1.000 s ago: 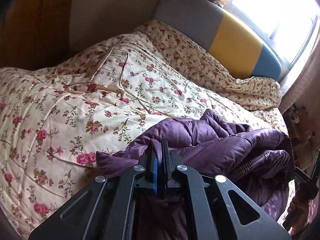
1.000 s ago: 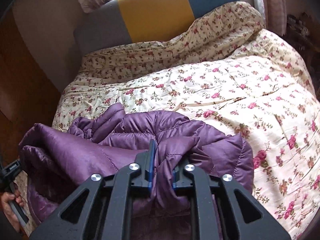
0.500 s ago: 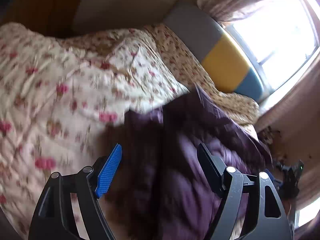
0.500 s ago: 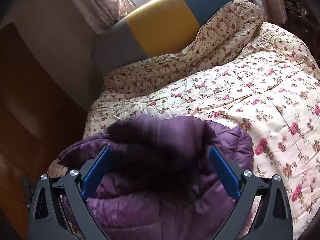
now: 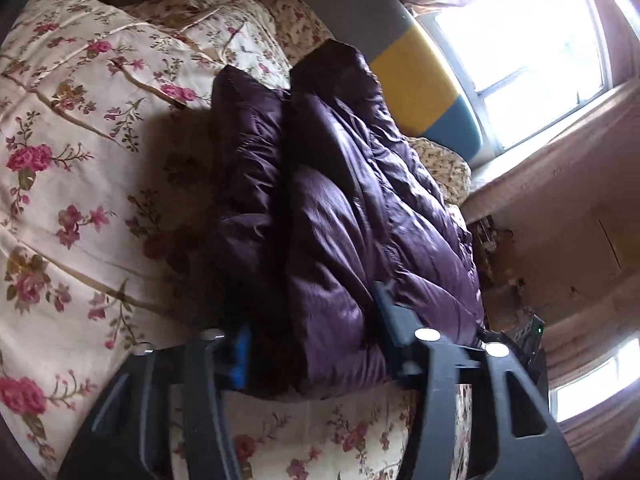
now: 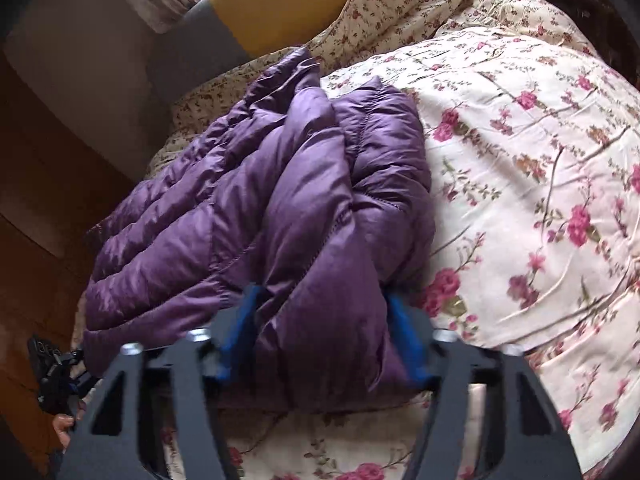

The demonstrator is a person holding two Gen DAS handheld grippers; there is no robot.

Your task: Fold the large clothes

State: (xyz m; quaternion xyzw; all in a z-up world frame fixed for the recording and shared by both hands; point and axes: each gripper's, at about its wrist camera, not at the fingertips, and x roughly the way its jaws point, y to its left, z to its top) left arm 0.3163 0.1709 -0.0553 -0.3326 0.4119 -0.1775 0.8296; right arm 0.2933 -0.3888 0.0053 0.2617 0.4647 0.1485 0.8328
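Observation:
A purple quilted puffer jacket [image 5: 352, 208] lies bunched and folded over on the floral bedspread [image 5: 72, 168]. In the left wrist view my left gripper [image 5: 312, 344] is open, its jaws standing either side of the jacket's near edge. In the right wrist view the same jacket [image 6: 248, 208] lies in a thick fold. My right gripper [image 6: 320, 336] is open too, its blue pads [image 6: 404, 344] straddling the jacket's near bulge, without clamping it.
The bed has a grey, yellow and blue headboard [image 5: 416, 80] under a bright window [image 5: 520, 40]. Floral pillows [image 6: 400, 12] lie at the head. Wooden furniture [image 6: 48, 184] stands beside the bed. The other gripper and hand show at the edge [image 6: 56, 384].
One second ago both grippers were shut on jacket fabric. They opened, letting the jacket drop into a folded heap, and now sit lower with jaws around its near edge.

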